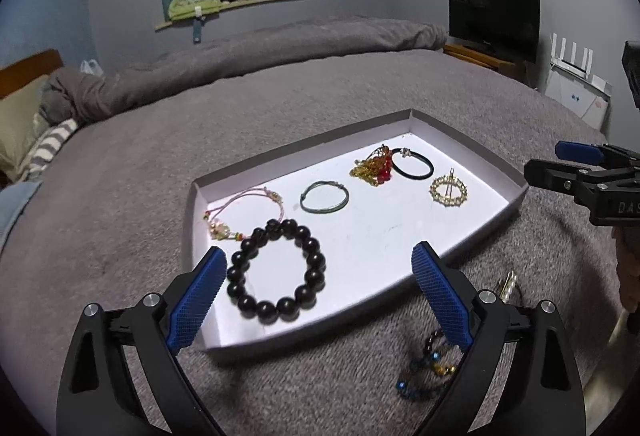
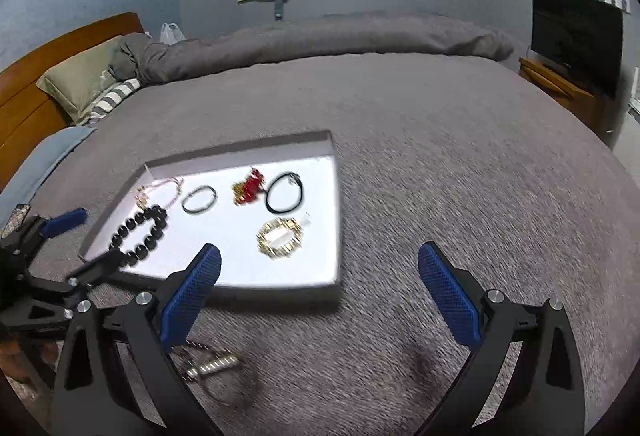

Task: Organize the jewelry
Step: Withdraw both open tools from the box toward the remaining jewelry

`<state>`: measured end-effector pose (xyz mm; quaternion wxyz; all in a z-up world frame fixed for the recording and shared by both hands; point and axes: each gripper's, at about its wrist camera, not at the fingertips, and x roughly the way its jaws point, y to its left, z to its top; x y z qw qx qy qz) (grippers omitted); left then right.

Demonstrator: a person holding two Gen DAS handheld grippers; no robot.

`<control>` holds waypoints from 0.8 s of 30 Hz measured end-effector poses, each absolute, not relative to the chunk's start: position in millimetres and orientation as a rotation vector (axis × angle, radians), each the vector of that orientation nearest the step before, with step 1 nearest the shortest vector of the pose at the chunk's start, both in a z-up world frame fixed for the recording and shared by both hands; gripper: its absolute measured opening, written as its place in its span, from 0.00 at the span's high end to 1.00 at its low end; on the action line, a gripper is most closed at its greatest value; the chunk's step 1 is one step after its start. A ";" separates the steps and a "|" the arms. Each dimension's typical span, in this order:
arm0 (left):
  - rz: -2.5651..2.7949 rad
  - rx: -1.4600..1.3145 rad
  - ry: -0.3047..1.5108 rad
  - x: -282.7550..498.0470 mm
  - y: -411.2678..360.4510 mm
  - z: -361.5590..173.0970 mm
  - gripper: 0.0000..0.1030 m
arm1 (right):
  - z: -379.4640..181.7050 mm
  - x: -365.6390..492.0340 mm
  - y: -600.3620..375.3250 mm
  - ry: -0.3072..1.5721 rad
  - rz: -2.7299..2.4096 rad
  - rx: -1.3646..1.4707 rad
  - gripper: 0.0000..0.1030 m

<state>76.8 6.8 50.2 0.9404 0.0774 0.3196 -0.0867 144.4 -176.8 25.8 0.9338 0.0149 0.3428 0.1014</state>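
A shallow white tray (image 1: 460, 140) lies on the grey bedspread. In it are a dark bead bracelet (image 1: 316, 260), a pink cord bracelet (image 1: 240, 201), a grey-green bangle (image 1: 324, 211), a gold and red chain (image 1: 374, 168), a black hair tie (image 1: 412, 178) and a round gold clip (image 1: 437, 192). My left gripper (image 1: 318, 252) hangs open over the tray's near left corner, with the bead bracelet lying below, untouched. My right gripper (image 2: 320, 250) is open and empty above the tray's near right corner (image 2: 336, 284), just short of the gold clip (image 2: 280, 236).
On the bedspread in front of the tray lie a pearl clip (image 1: 508, 282) and a blue and gold beaded piece (image 1: 424, 372). A rolled duvet (image 2: 320, 36) and pillows (image 2: 80, 80) line the far side. A television (image 2: 576, 36) stands to the right.
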 end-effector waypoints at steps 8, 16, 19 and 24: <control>-0.259 0.144 0.677 49.8 5.3 38.5 0.07 | 4.7 114.6 -178.3 0.728 0.263 -0.026 0.05; -0.312 0.170 0.753 25.0 -1.7 10.0 0.07 | -15.3 86.0 -163.2 0.751 0.378 -0.109 0.05; -0.342 0.184 0.756 19.9 -5.3 7.8 0.07 | -20.4 79.0 -154.6 0.759 0.425 -0.142 0.05; -0.368 0.205 0.754 16.6 -10.1 6.7 0.07 | -24.4 71.7 -137.6 0.731 0.461 -0.222 0.06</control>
